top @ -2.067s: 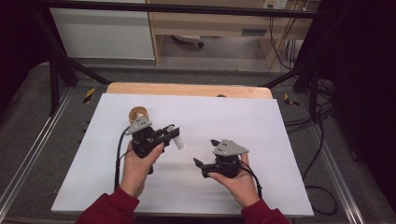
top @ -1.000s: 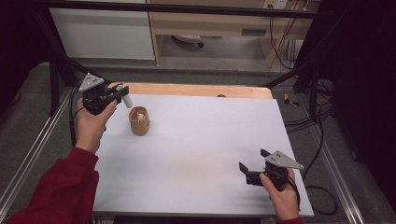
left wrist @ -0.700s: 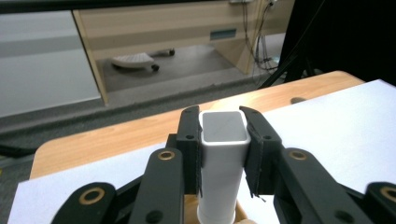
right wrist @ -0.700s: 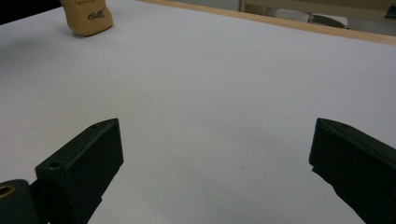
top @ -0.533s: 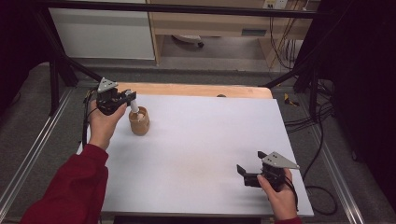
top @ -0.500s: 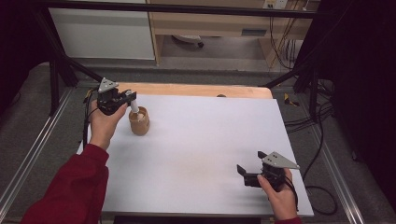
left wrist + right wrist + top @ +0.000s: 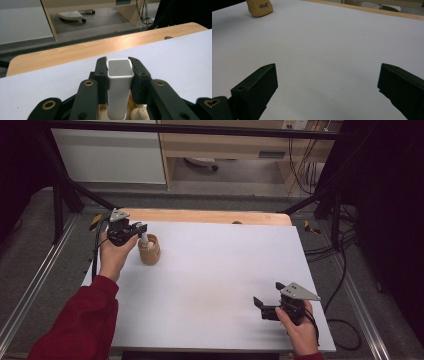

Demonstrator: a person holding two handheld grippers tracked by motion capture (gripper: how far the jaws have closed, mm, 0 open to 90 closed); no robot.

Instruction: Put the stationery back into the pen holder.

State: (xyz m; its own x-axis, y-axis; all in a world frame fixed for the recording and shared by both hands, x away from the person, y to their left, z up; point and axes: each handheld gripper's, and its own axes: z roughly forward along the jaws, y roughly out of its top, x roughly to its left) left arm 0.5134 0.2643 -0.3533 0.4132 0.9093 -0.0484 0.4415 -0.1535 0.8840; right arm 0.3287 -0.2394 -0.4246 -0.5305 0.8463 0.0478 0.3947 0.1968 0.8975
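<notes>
A small wooden cup (image 7: 149,251) stands near the far left of the white table (image 7: 215,270). My left gripper (image 7: 141,231) hovers just above it, shut on an upright white square tube (image 7: 144,240). In the left gripper view the pads (image 7: 101,75) press both sides of the tube (image 7: 120,87), with my left gripper (image 7: 120,65) near its top. The tube's lower end reaches into the cup's mouth, beside a pale rounded piece (image 7: 140,113). My right gripper (image 7: 268,294) rests open near the front right, with nothing between its fingers. The right gripper (image 7: 327,75) faces the cup (image 7: 259,7) from far off.
A wooden strip (image 7: 205,216) runs along the table's far edge. Black frame bars and cables (image 7: 325,245) stand at the sides. Wide bare tabletop lies between the two hands.
The left gripper brought the white tube from the far left edge down and rightward onto the cup. The right hand drew back from the middle to the front right and has kept still since.
</notes>
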